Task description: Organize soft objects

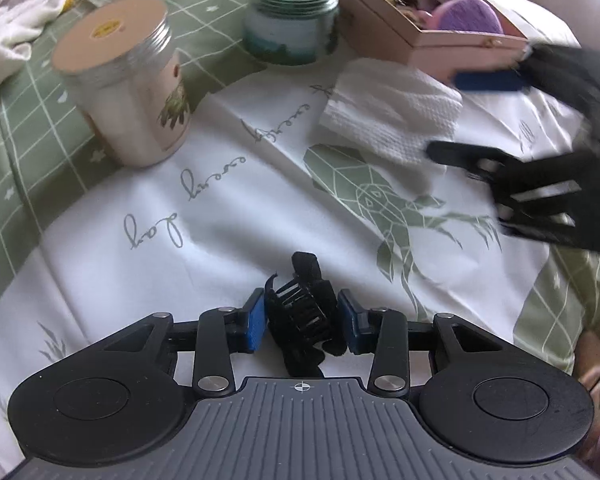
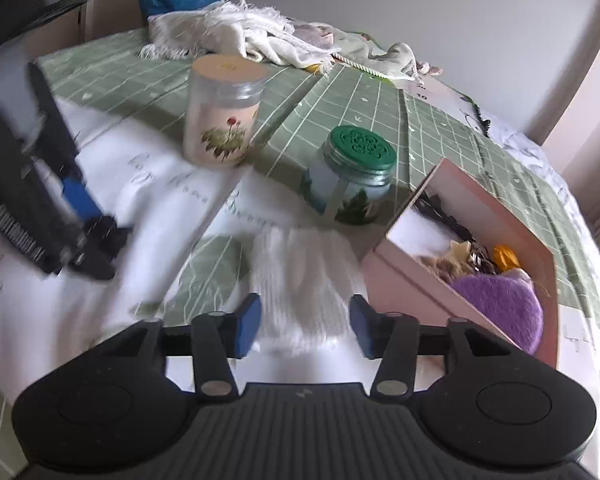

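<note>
On the table's printed cloth (image 1: 100, 280), the left claw (image 1: 302, 322) pinches a black fuzzy hair clip (image 1: 304, 312) between its blue pads. To its right, the right claw (image 2: 304, 322) hangs spread over a white knitted cloth (image 2: 300, 280), pinching nothing. Rightmost, an open pink box (image 2: 400, 280) holds a purple plush (image 2: 500, 300). Judged step: picking up; next, carry the clip to the box. Cursive cloth lettering is unreadable.

Soft, bright daylight with faint shadows; strong fisheye bending at the edges; the right claw (image 1: 444, 120) and the left claw (image 2: 80, 216) are motion-blurred in each other's view, far cloth hazy
</note>
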